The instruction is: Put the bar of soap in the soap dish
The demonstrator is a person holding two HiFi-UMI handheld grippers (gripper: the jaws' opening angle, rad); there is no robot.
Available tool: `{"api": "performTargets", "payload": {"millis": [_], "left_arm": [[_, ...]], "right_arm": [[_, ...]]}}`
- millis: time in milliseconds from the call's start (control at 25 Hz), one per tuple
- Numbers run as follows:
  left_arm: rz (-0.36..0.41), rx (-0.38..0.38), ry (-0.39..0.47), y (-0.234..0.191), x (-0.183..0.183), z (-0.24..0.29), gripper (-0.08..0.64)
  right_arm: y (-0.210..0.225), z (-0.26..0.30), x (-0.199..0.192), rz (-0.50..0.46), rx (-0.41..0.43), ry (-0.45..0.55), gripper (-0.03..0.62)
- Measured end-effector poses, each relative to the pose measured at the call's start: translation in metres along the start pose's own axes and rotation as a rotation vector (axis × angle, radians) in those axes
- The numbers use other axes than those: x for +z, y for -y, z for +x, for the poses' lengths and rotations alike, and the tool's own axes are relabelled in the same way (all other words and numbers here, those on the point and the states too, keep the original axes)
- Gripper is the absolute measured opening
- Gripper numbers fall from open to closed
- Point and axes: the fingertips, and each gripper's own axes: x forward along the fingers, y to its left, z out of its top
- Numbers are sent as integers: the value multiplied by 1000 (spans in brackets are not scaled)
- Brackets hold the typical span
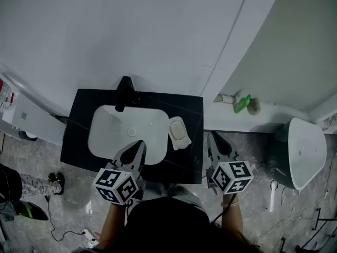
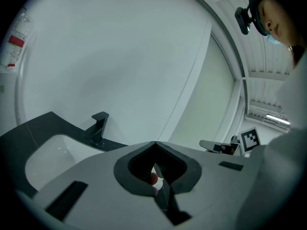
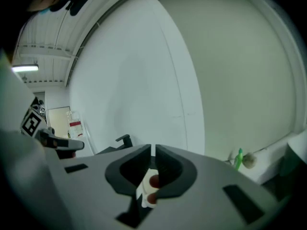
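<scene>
A pale bar of soap (image 1: 179, 130) lies in a white soap dish (image 1: 177, 142) on the black countertop (image 1: 79, 146), just right of the white basin (image 1: 105, 133). My left gripper (image 1: 140, 144) hangs over the basin's front edge, left of the dish, with its jaws together and nothing between them (image 2: 155, 143). My right gripper (image 1: 212, 136) is off the counter's right end, above the floor. In the right gripper view (image 3: 152, 148) its jaws show only a thin slit and hold nothing. Neither gripper touches the soap or the dish.
A black faucet (image 1: 124, 91) stands at the back of the basin against the white wall. A green bottle (image 1: 242, 103) lies on a ledge to the right. A white toilet (image 1: 305, 152) stands at the far right. A white box (image 1: 31, 120) and cables lie at the left.
</scene>
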Motion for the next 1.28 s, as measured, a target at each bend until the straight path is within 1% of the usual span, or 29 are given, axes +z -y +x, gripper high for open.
{"api": "performTargets", "payload": {"millis": [120, 200, 280, 400, 520, 640, 760, 960, 1120, 1280], "left_arm": [[4, -19, -16, 6, -5, 4, 0], [9, -29, -25, 10, -9, 7, 0], [12, -37, -37, 14, -14, 7, 0], [14, -47, -52, 20, -21, 7, 0], [21, -48, -66, 23, -27, 5, 0], [22, -47, -76, 25, -30, 2, 0], [17, -49, -79, 27, -32, 1, 0], [-24, -97, -67, 35, -34, -3, 0], [-16, -108, -64, 39, -36, -4, 0], [-27, -116, -90, 44, -43, -4, 0]], "right_arm": [[1, -28, 2, 51, 11, 35, 22], [1, -41, -5, 50, -3, 33, 18], [-1, -50, -20, 42, -23, 3, 18], [-7, -60, -46, 57, -28, -46, 18], [-13, -66, -60, 72, -39, -76, 18], [-16, -70, -61, 79, -39, -89, 17], [-15, -71, -59, 62, -41, -86, 17], [-18, -72, -59, 56, -37, -89, 17], [-22, -71, -59, 53, -27, -92, 17], [-26, -71, -59, 47, -17, -93, 17]]}}
